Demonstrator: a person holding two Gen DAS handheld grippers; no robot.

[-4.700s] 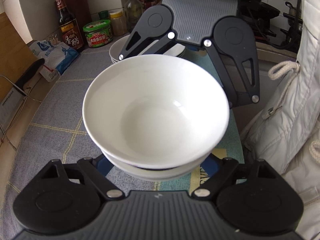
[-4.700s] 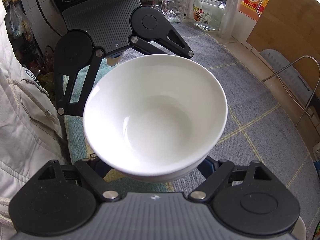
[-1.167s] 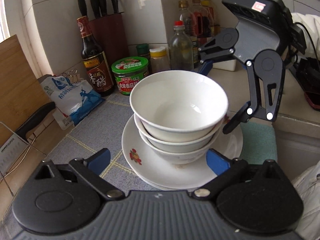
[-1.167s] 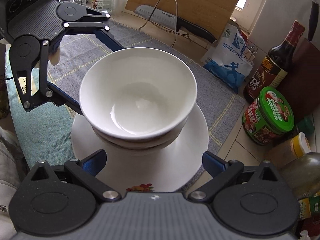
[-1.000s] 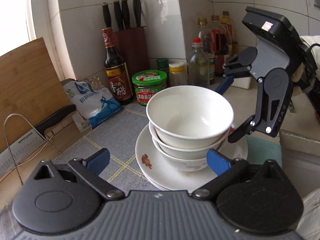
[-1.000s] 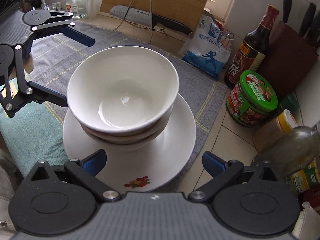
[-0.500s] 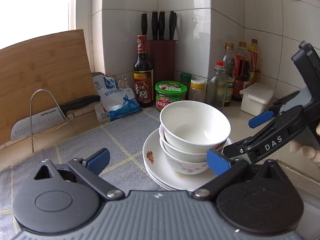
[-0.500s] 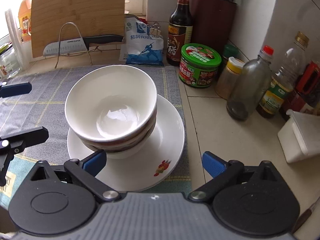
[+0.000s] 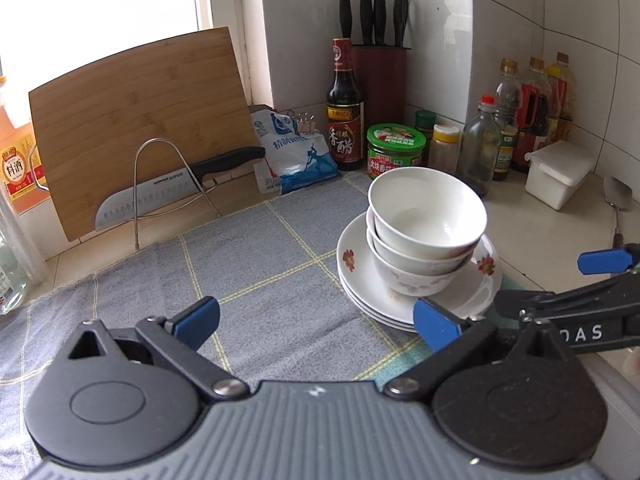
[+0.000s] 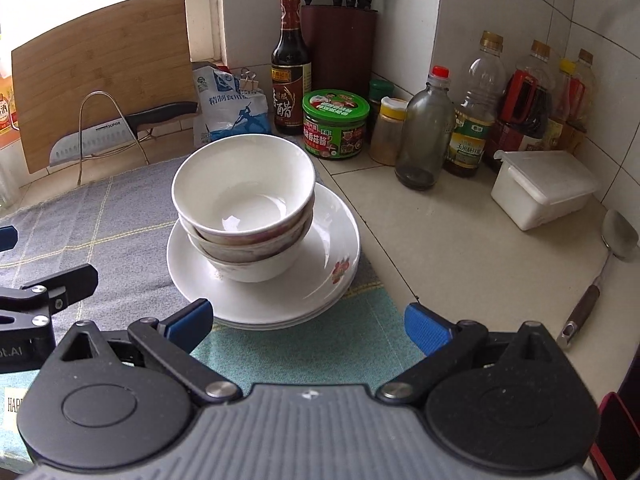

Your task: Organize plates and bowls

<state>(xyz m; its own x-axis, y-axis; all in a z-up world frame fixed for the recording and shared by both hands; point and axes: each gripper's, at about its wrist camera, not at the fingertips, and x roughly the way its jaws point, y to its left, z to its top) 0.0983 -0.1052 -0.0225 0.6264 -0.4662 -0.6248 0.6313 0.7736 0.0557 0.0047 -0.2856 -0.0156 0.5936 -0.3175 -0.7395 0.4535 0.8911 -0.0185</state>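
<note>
Nested white ceramic bowls [image 10: 244,216] on stacked flower-print white plates [image 10: 320,280]: stacking apparently finished. Left tool [image 9: 316,320] and right tool [image 10: 308,322] released, empty; next, confirm no dishes remain.

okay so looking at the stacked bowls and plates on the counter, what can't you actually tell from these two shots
- Bowl stack: insides of the lower bowls, hidden by the top bowl in both wrist views.
- Plate stack: exact count unclear; only thin rim edges show, centres covered by the bowls.
- Cloth under the plates: covered.
- Knife block: handles cut off by the right view's top edge.
</note>
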